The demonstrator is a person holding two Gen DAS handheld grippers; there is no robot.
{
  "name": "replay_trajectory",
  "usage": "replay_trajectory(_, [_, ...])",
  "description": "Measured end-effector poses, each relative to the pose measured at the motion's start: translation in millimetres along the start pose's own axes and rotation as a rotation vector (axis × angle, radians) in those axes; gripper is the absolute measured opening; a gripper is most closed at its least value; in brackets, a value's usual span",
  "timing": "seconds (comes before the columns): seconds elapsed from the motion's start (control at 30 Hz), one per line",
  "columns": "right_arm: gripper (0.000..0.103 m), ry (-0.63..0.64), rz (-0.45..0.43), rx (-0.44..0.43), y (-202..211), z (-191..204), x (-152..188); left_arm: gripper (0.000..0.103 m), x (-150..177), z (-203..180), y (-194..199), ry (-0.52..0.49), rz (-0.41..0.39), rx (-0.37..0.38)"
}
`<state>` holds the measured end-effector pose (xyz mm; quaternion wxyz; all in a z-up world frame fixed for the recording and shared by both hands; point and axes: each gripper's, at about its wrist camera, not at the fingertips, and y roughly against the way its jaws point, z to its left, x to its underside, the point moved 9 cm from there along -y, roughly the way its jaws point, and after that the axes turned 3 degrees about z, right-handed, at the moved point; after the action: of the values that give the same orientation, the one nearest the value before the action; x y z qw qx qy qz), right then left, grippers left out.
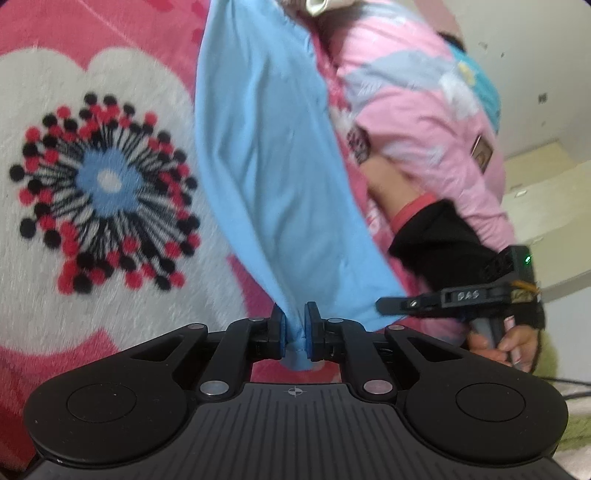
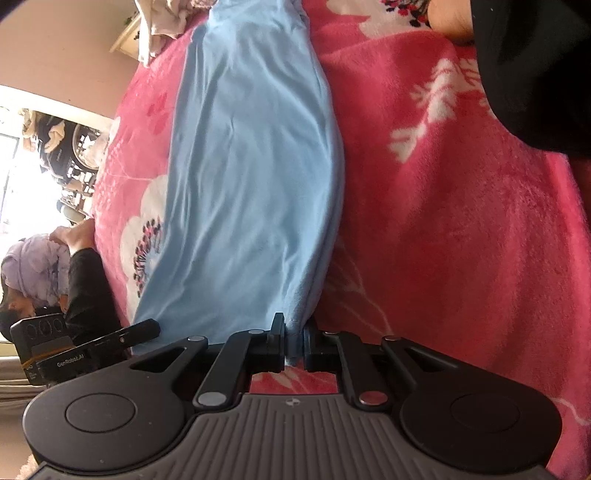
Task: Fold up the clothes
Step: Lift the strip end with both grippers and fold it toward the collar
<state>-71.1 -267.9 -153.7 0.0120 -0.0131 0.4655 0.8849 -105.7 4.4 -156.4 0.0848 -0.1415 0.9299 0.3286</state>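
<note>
A light blue garment [image 1: 273,177] hangs stretched above a pink flowered blanket [image 1: 74,55]. My left gripper [image 1: 294,325] is shut on a bunched corner of it. In the right wrist view the same blue garment [image 2: 251,166] runs away from me as a long band, and my right gripper [image 2: 294,339] is shut on its near edge. The right gripper [image 1: 399,304] also shows in the left wrist view, held by a hand in a black glove [image 1: 443,240]. The left gripper [image 2: 136,330] shows at the lower left of the right wrist view.
The person holding the grippers wears a pink patterned top [image 1: 424,110]. Another person in a black sleeve [image 2: 88,288] with a lilac head covering sits beside the blanket [image 2: 443,221]. A pile of pale clothes [image 2: 162,22] lies at the far end. A bright window [image 2: 18,184] is at the left.
</note>
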Motion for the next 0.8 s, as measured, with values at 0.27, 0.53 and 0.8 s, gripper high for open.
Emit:
replay_trajectory(0.27, [0.010,-0.065,-0.069,-0.102,10,12,-12,0.008,-13,-7,7,0.031,-0.073,0.051])
replay_trajectory(0.53, [0.010,-0.076,-0.162,-0.145,23,25,-34,0.008,-35,-13,17,0.068,-0.160,0.100])
replay_trajectory(0.8, [0.010,-0.099,-0.303,-0.205,23,46,-80,0.008,-72,-18,24,0.082,-0.249,0.117])
